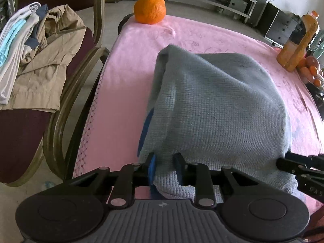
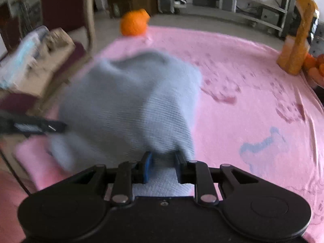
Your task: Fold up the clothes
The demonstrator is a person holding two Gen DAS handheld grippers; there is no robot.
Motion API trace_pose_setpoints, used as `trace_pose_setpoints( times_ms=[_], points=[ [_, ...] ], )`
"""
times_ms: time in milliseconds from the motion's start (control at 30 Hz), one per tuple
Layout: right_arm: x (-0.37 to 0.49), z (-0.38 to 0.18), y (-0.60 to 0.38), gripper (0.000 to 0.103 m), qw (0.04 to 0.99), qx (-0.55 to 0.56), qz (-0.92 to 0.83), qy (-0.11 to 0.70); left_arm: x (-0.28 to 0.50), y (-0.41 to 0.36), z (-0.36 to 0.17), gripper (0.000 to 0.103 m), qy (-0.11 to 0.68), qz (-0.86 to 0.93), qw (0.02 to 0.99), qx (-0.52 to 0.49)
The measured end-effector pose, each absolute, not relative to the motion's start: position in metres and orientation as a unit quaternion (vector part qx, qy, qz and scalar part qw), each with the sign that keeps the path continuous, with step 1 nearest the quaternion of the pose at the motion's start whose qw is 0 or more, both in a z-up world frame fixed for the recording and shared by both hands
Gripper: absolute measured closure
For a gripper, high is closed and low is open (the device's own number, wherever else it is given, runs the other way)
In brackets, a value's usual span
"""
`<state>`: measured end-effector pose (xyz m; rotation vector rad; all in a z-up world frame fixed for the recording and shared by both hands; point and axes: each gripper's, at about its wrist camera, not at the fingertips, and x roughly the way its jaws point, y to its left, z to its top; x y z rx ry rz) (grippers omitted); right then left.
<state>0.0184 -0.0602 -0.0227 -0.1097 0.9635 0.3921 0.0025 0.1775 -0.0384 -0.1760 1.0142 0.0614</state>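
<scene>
A grey knitted garment (image 1: pixel 212 105) hangs in a raised hump over the pink tablecloth (image 1: pixel 129 70). My left gripper (image 1: pixel 166 168) is shut on its near left edge, with the knit bunched between the blue-padded fingers. In the right wrist view my right gripper (image 2: pixel 163 168) is shut on the near edge of the same garment (image 2: pixel 131 105), which is blurred. The right gripper's tip (image 1: pixel 299 166) shows at the right edge of the left wrist view. The left gripper (image 2: pixel 40 127) reaches in from the left of the right wrist view. The garment's far side rests on the cloth (image 2: pixel 243 111).
A large orange (image 1: pixel 149 10) sits at the table's far left corner. A juice bottle (image 1: pixel 297 40) and small fruits (image 1: pixel 311 68) stand at the far right. Left of the table, a wooden-armed chair (image 1: pixel 81 77) carries a pile of clothes (image 1: pixel 36 60). Shelving lines the back wall.
</scene>
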Motion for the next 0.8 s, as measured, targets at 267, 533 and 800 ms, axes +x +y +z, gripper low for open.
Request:
trace_pose_setpoints(
  times_ms=[267,533,800],
  points=[
    [0.002,0.001,-0.099,0.08,0.859,0.033,0.196,0.472,-0.044,0.185,-0.022,0.085,0.441,0.01,0.888,-0.129],
    [-0.007,-0.02,-0.094,0.084,0.845,0.057,0.208,0.489,-0.028,0.147,-0.056,0.085,0.525,0.009,0.85,-0.045],
    [-0.01,-0.011,-0.099,0.087,0.852,0.064,0.202,0.479,-0.049,0.155,-0.022,0.086,0.435,-0.052,0.895,-0.086]
  ],
)
